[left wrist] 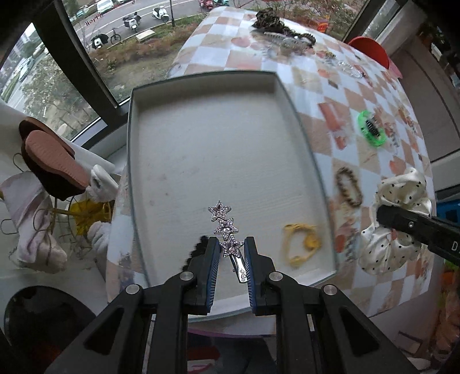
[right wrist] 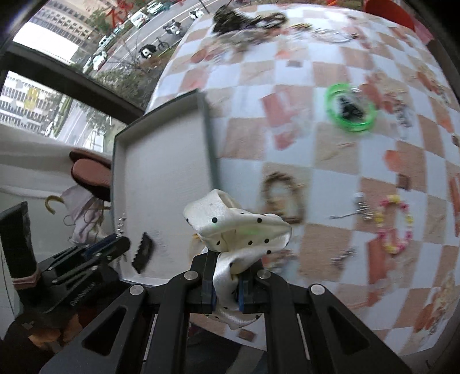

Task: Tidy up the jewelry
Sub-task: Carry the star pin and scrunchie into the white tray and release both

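Observation:
My left gripper [left wrist: 232, 243] is shut on a silver hair clip with three stars [left wrist: 222, 218] and holds it over the near end of a shallow white tray [left wrist: 215, 143]. In the tray lie a yellow hair tie [left wrist: 300, 244] and a black toothed clip [right wrist: 143, 253]. My right gripper [right wrist: 228, 264] is shut on a white satin scrunchie with black dots [right wrist: 238, 227], just right of the tray's near corner. The tray [right wrist: 161, 178] sits at the left edge of the checkered table. The left gripper [right wrist: 120, 243] shows at lower left in the right wrist view. The right gripper [left wrist: 385, 215] and scrunchie [left wrist: 402, 190] appear at the right of the left wrist view.
On the checkered cloth [left wrist: 330, 86] lie a green ring around a black clip [left wrist: 371, 129], a brown bead bracelet [left wrist: 349, 187], a pink and yellow bead bracelet [right wrist: 394, 227], and leopard scrunchies [left wrist: 270, 20] with clear claw clips [left wrist: 293, 43] at the far end. A rack with slippers [left wrist: 54, 161] stands left.

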A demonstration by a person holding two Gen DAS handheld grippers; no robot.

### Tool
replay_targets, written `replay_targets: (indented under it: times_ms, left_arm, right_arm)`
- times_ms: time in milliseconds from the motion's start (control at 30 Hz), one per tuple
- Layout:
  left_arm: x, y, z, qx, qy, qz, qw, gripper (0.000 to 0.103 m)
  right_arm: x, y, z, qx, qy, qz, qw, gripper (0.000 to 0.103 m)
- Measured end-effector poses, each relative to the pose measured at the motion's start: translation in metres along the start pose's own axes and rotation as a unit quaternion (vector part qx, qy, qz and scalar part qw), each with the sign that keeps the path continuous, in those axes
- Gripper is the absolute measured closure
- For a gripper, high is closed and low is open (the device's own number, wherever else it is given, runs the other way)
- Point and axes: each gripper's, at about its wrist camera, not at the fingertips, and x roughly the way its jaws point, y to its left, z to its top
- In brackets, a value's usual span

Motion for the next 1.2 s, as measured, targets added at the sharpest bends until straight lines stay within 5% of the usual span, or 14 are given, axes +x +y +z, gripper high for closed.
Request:
replay_targets:
  times_ms: [400, 767, 867, 933, 1000, 1200]
  left_arm:
    - [0.04, 0.02, -0.001, 0.033, 0.028, 0.011, 0.999, 0.081]
    - [0.055, 0.019, 0.003, 0.048, 0.03, 0.03, 0.998, 0.08]
    - [0.055, 0.017, 0.003, 0.053, 0.029, 0.035, 0.9975, 0.08]
    - [0.055, 0.017, 0.004, 0.056, 0.029, 0.04, 0.9972, 0.08]
    - [0.054, 0.016, 0.004, 0.058, 0.028, 0.044, 0.997, 0.08]
    - [0.048, 0.014, 0.005, 0.065, 0.024, 0.047, 0.9965, 0.08]
  right_arm:
    - [0.063, 0.048, 0.01, -0.007, 0.05, -0.01, 0.999, 0.093]
    - [0.098, 0.048, 0.02, -0.001, 0.082, -0.029, 0.996, 0.088]
    - [0.102, 0.046, 0.023, 0.004, 0.086, -0.027, 0.996, 0.081]
    - [0.099, 0.044, 0.025, 0.01, 0.082, -0.024, 0.996, 0.061]
    - [0.094, 0.045, 0.026, 0.012, 0.073, -0.019, 0.997, 0.053]
    - [0.072, 0.046, 0.03, 0.023, 0.045, -0.004, 0.999, 0.047]
